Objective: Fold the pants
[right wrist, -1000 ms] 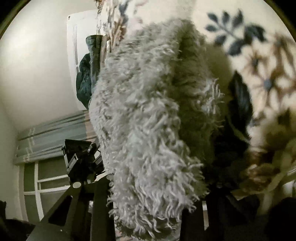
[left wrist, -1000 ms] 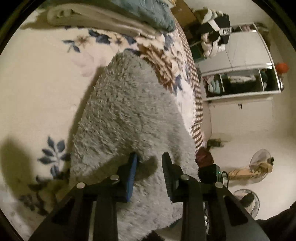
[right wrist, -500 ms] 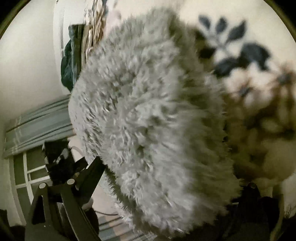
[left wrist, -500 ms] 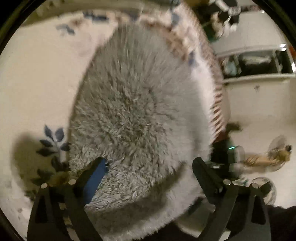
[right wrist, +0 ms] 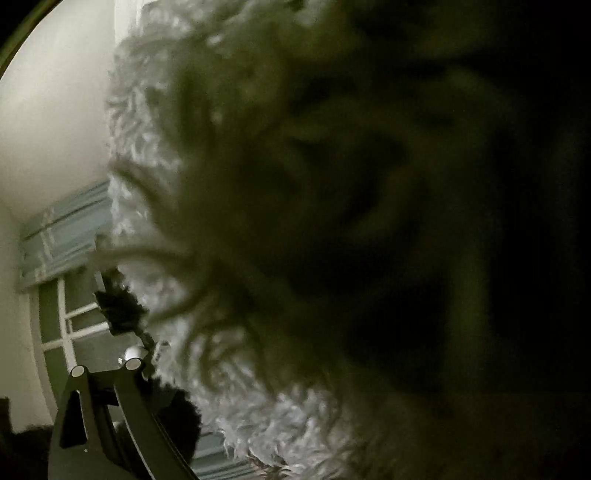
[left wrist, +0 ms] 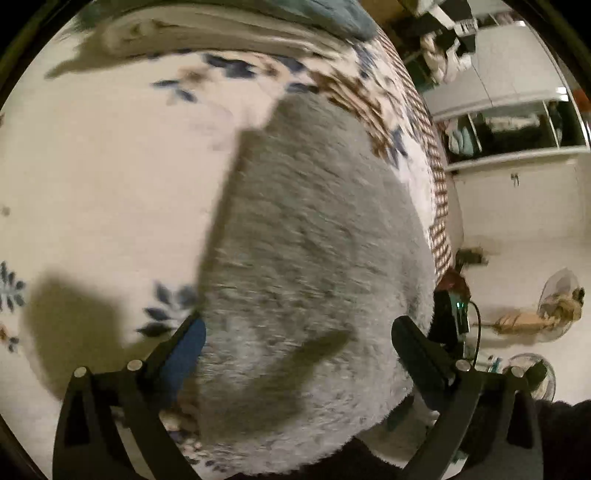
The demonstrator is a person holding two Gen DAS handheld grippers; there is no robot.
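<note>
The grey fluffy pants (left wrist: 314, 240) lie in a folded heap on the floral bed cover (left wrist: 92, 166), near the bed's right edge. My left gripper (left wrist: 297, 341) hovers over their near end. Its jaws are opening and stand wide, one finger at each side of the heap, with neither pad pressing the pile. In the right wrist view the pants (right wrist: 258, 424) sit right against the lens, dark and blurred. There my right gripper (right wrist: 295, 387) is opening too. Only its left finger (right wrist: 136, 363) shows, far out at the side and apart from the pile. The other finger is hidden behind the fabric.
Folded blankets (left wrist: 221, 29) lie across the far end of the bed. Right of the bed, the floor holds two fans (left wrist: 557, 306) and a dark device with a cable (left wrist: 452, 310). A white wardrobe (left wrist: 517, 122) stands behind. A curtained window (right wrist: 62, 321) shows beyond the right gripper.
Both grippers went from nearly shut on the fluffy fabric to wide open, letting it go. The pants settled flat on the bed, and the right camera sank close into the pile.
</note>
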